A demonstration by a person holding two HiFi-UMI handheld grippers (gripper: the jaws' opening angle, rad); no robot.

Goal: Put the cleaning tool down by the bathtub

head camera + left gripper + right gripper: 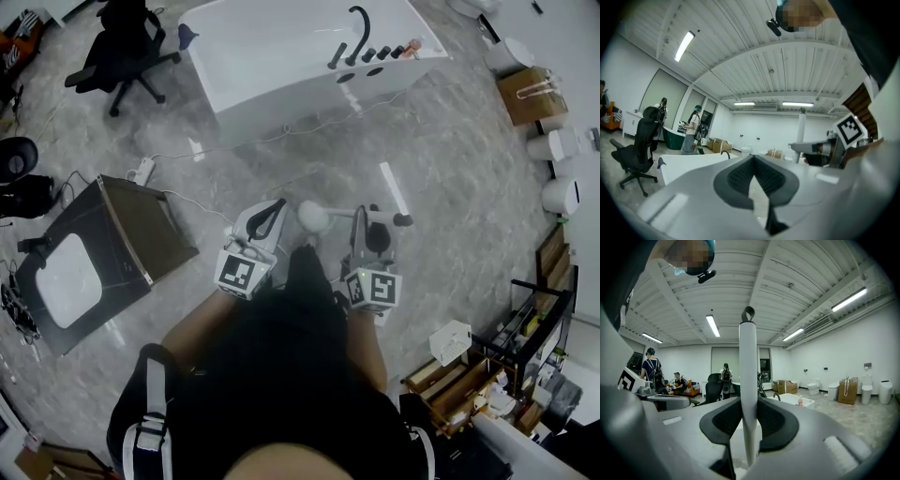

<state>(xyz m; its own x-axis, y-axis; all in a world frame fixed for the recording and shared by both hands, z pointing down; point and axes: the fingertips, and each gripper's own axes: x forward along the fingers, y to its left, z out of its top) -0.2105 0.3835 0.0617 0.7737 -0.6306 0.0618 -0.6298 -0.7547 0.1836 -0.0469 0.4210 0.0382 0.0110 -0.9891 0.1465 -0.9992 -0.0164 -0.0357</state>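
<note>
The cleaning tool (328, 215) is a white stick with a round head at its left end and a dark tip at its right. My right gripper (362, 216) is shut on its handle. In the right gripper view the handle (748, 366) stands upright between the pads, with a loop at its top. My left gripper (277, 204) hangs just left of the tool's head, jaws shut and empty; its own view shows the pad tips of the left gripper (753, 158) meeting. The white bathtub (281, 66) stands ahead on the grey floor, well apart from both grippers. It also shows as the bathtub (794, 401).
A black office chair (127, 52) stands left of the tub. A dark low cabinet (103, 248) sits at my left, with a power strip (142, 171) and cable beside it. A cardboard box (530, 94), white toilets (561, 195) and a cluttered shelf (525, 342) line the right. People stand far off.
</note>
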